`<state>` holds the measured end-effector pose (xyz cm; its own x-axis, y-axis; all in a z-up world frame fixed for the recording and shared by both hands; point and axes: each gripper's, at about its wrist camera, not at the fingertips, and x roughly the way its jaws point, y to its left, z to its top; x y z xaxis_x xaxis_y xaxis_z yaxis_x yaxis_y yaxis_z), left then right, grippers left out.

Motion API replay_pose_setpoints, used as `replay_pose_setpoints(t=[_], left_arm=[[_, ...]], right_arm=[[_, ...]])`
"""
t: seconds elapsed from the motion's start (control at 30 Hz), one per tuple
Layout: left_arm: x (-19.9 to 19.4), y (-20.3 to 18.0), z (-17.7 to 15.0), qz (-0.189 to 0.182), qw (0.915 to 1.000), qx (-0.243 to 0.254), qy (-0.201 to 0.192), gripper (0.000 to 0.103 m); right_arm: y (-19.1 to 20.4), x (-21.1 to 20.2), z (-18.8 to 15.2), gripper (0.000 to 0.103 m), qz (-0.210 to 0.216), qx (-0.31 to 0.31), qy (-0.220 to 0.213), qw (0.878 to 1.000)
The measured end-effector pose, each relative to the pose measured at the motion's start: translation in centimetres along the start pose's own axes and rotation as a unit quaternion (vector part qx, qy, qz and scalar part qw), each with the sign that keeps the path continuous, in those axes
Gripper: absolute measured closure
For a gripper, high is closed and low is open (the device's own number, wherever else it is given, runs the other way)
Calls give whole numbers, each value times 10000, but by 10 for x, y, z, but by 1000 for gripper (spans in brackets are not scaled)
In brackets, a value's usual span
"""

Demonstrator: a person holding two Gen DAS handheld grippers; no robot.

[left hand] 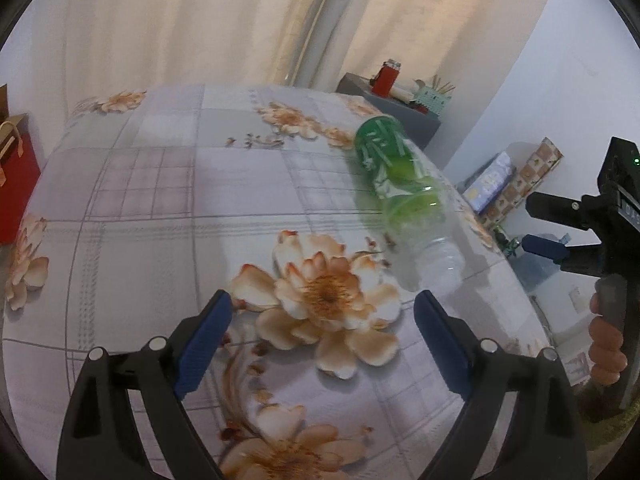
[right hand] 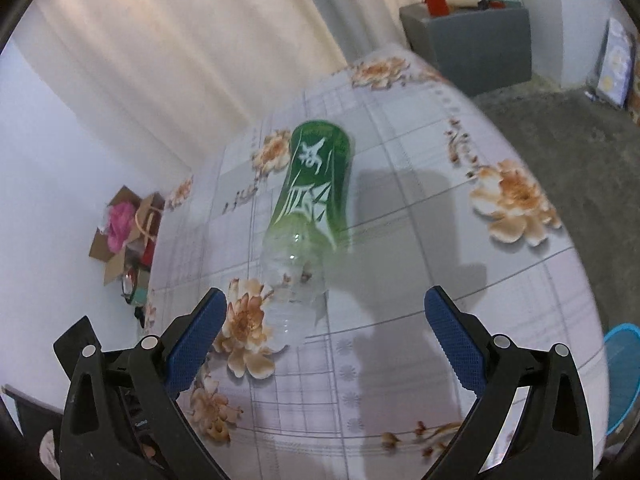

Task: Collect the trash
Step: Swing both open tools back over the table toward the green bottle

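An empty clear plastic bottle (left hand: 404, 196) with a green label lies on its side on the flowered tablecloth (left hand: 160, 184), neck end nearest me. My left gripper (left hand: 322, 312) stands open over a printed flower, just short of the bottle's neck, nothing between its blue pads. In the right wrist view the same bottle (right hand: 310, 208) lies ahead, its neck reaching towards the gap of my right gripper (right hand: 324, 308), which is open and clear of it. The right gripper (left hand: 536, 222) and the hand holding it also show at the right edge of the left wrist view.
A red gift bag (left hand: 16, 176) stands at the table's left. A grey box (right hand: 468, 40) with a red container and a teal holder is behind the table. An open cardboard box (right hand: 120, 236) sits on the floor at left, a blue basket (right hand: 624, 376) at right.
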<state>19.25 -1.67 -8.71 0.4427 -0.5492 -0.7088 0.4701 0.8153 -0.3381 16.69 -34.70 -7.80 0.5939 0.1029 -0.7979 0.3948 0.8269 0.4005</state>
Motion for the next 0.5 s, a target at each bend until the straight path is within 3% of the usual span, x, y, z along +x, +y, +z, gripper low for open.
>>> replay_pose_setpoints(t=[0.5], left_arm=[[13, 23, -7, 109, 9992, -316, 218, 13]], right_arm=[[10, 18, -5, 8, -25, 3, 329, 9995]])
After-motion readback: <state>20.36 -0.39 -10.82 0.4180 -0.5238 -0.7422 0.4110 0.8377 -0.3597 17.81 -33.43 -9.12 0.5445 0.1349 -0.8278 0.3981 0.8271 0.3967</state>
